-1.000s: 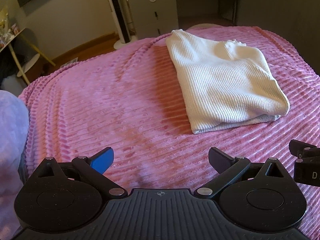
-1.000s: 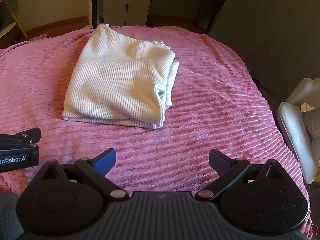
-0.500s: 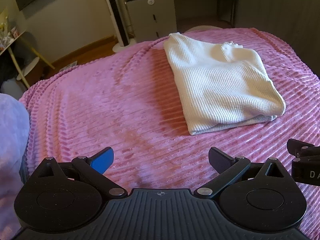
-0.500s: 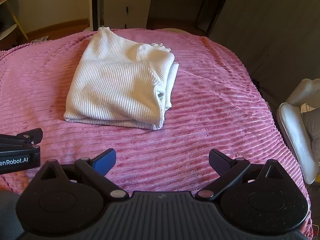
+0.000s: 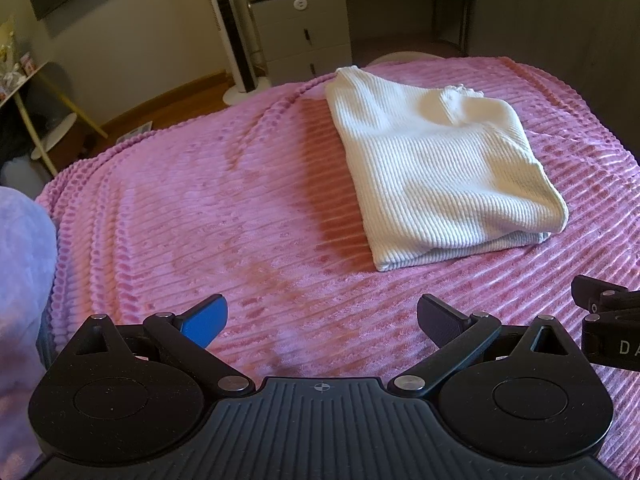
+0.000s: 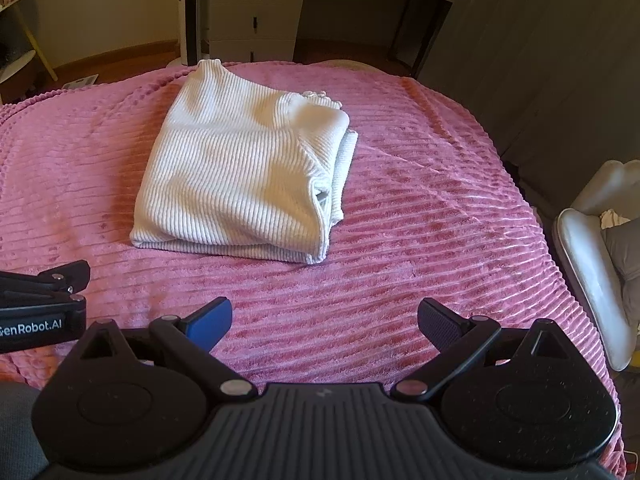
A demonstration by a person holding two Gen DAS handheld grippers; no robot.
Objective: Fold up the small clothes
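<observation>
A white ribbed knit garment (image 5: pixel 436 168) lies folded into a flat rectangle on the pink ribbed blanket (image 5: pixel 208 216); it also shows in the right wrist view (image 6: pixel 244 172). My left gripper (image 5: pixel 322 318) is open and empty, held above the blanket well short of the garment and to its left. My right gripper (image 6: pixel 325 320) is open and empty, above the blanket in front of the garment's near edge. Each gripper's body shows at the edge of the other's view.
A grey drawer cabinet (image 5: pixel 304 36) and a white fan stand beyond the far bed edge. A pale purple cloth (image 5: pixel 20 280) lies at the left. A white chair with a grey cushion (image 6: pixel 600 264) stands right of the bed. A dark wardrobe wall is at the far right.
Both grippers have drawn back slightly and tilted up, so the garment sits a little farther and lower in the views. Both stay open and empty. The garment has not moved.
</observation>
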